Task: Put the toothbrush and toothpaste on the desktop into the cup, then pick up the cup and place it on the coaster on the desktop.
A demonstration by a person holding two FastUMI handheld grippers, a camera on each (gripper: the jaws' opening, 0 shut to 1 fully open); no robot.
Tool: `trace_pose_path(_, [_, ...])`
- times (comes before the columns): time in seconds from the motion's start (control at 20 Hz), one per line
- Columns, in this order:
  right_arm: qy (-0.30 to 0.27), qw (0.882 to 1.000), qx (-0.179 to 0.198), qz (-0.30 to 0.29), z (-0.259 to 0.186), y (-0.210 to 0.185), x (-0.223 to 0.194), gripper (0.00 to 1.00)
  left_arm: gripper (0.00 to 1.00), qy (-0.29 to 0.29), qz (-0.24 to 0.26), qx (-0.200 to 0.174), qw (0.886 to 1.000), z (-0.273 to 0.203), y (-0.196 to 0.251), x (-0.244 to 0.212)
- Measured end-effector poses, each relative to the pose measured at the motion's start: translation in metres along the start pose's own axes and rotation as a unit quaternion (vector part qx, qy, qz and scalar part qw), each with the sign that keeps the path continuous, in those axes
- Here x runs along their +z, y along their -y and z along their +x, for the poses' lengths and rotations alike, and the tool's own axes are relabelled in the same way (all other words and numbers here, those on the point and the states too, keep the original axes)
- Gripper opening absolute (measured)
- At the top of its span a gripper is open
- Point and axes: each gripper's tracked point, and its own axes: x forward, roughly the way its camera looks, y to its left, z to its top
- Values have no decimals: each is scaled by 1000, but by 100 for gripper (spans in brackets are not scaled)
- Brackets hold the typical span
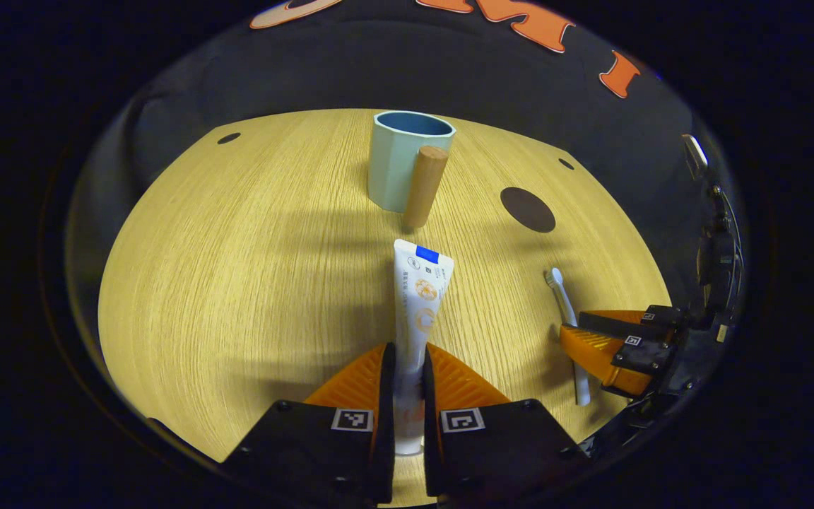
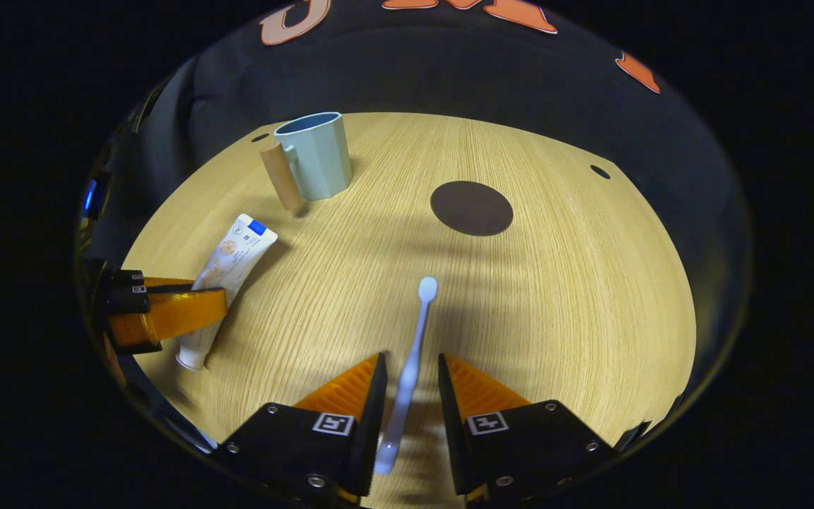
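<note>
One toothpaste tube [image 1: 417, 297], one toothbrush [image 2: 410, 353], one cup [image 1: 407, 159] and one round dark coaster [image 2: 471, 208] lie on the tabletop [image 2: 576, 304]. At left, the left gripper [image 1: 408, 371] sits low, its fingers pinching the tube near its cap end. To the right, the right gripper [image 2: 411, 385] straddles the toothbrush handle, fingers spread, not touching. Open wood surrounds the coaster.

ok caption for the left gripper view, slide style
Left gripper closing around the toothpaste, with the cup ahead.
</note>
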Motion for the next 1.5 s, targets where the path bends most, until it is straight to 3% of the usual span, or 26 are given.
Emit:
trace_pose_path(0.05, [0,1000,1,-2,1,-1,1,33,21,5,1,1,1000,-1,0,0])
trace_pose_path(0.15, [0,1000,5,-11,2,-3,1,21,21,15,2,3,1000,-4,0,3])
trace_pose_path(0.35, [8,1000,11,-9,3,-5,5,10,21,33,5,7,999,-5,1,4])
trace_pose_path(0.65, [38,999,33,-2,-1,-10,8,7,21,79,16,21,996,-17,-5,31])
trace_pose_path(0.95, [115,993,22,13,-25,8,29,7,21,149,27,21,988,-38,0,60])
trace_pose_path(1.25, [194,980,30,21,-47,16,56,7,21,238,51,38,969,-73,9,104])
trace_pose_path(1.5, [228,972,40,38,-58,19,67,7,21,308,44,22,950,-90,21,148])
